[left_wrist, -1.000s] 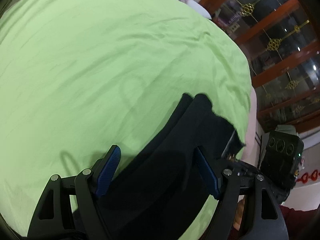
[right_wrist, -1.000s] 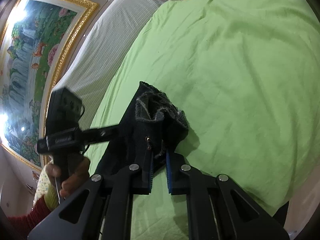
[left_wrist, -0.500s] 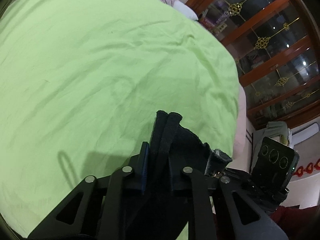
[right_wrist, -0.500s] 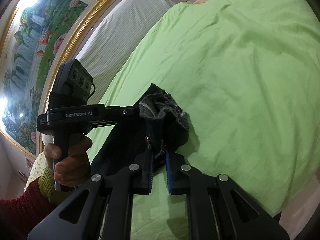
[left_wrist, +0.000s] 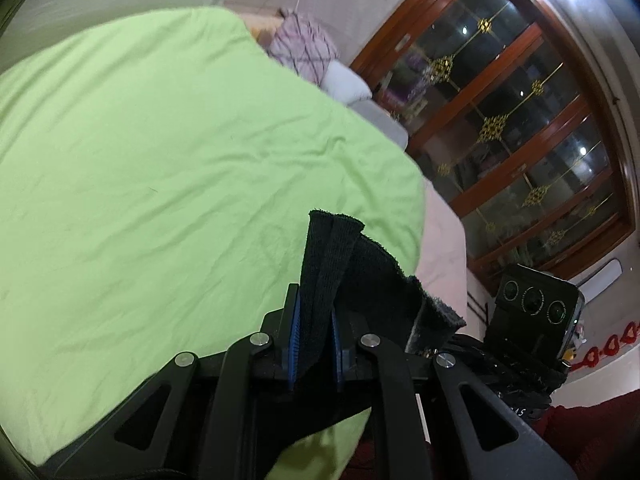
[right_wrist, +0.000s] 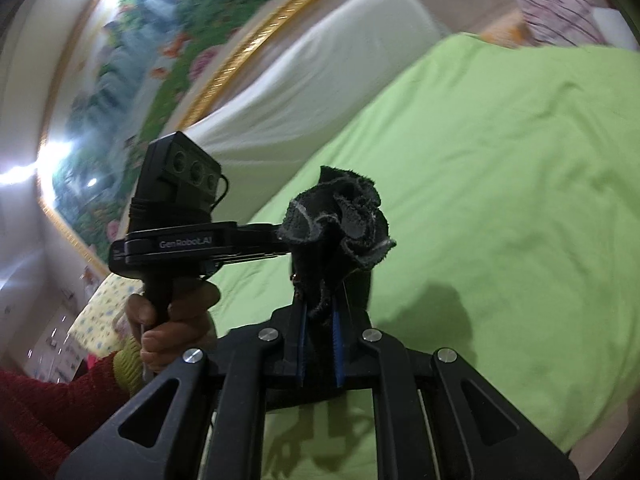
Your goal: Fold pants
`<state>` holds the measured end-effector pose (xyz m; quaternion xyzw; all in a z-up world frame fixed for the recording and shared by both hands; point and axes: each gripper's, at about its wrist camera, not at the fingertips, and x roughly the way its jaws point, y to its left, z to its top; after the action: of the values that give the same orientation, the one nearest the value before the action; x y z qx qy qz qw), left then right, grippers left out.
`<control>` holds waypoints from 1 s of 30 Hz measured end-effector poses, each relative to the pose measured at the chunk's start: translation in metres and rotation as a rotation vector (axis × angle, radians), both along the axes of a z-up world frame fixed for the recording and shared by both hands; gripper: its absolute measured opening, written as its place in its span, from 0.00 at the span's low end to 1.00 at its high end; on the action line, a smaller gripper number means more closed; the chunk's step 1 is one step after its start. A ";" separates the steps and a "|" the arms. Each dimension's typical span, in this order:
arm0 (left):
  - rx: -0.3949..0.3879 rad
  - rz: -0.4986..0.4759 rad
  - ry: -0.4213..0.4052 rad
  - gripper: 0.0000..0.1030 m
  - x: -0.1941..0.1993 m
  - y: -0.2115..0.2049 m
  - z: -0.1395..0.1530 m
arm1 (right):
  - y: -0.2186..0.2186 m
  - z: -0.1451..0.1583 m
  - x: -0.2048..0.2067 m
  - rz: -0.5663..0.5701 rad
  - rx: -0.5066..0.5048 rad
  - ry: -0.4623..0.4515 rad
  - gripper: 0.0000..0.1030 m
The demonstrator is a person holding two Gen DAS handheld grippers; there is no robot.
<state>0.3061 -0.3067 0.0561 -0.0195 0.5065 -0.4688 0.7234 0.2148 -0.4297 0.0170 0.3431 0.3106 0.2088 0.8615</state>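
The black pants (left_wrist: 340, 256) hang bunched between my two grippers, lifted above the green bed sheet (left_wrist: 160, 152). My left gripper (left_wrist: 314, 332) is shut on one edge of the pants, a folded band standing up between its blue pads. My right gripper (right_wrist: 320, 332) is shut on another bunched edge of the pants (right_wrist: 340, 216), whose grey lining shows. The left gripper's body (right_wrist: 180, 240) shows in the right wrist view, held by a hand just left of the cloth. The right gripper's body (left_wrist: 536, 308) shows at the right of the left wrist view.
The green sheet (right_wrist: 500, 180) covers a wide bed. A white headboard cushion (right_wrist: 320, 80) and a gold-framed painting (right_wrist: 140, 60) lie behind. A checked pillow (left_wrist: 304, 44) sits at the far corner. A wooden glass cabinet (left_wrist: 520, 120) stands beyond the bed's right edge.
My left gripper closed on the pants edge. Both grippers then rose together, lifting the pants off the sheet. The right gripper stayed shut on the cloth.
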 end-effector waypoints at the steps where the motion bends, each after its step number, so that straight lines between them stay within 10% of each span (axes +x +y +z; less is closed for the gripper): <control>1: -0.014 0.009 -0.004 0.11 -0.003 0.009 0.005 | 0.007 0.004 0.002 0.024 -0.003 -0.014 0.11; 13: -0.122 0.169 -0.052 0.10 -0.035 0.111 0.011 | 0.089 0.009 0.027 0.318 -0.069 -0.055 0.11; 30: -0.146 0.416 0.095 0.09 -0.042 0.213 -0.068 | 0.147 -0.050 0.059 0.529 -0.149 0.084 0.12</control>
<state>0.2638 -0.0939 -0.0123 -0.1979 0.4899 -0.3433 0.7765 0.2736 -0.2827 -0.0334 0.1940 0.4395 0.3885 0.7863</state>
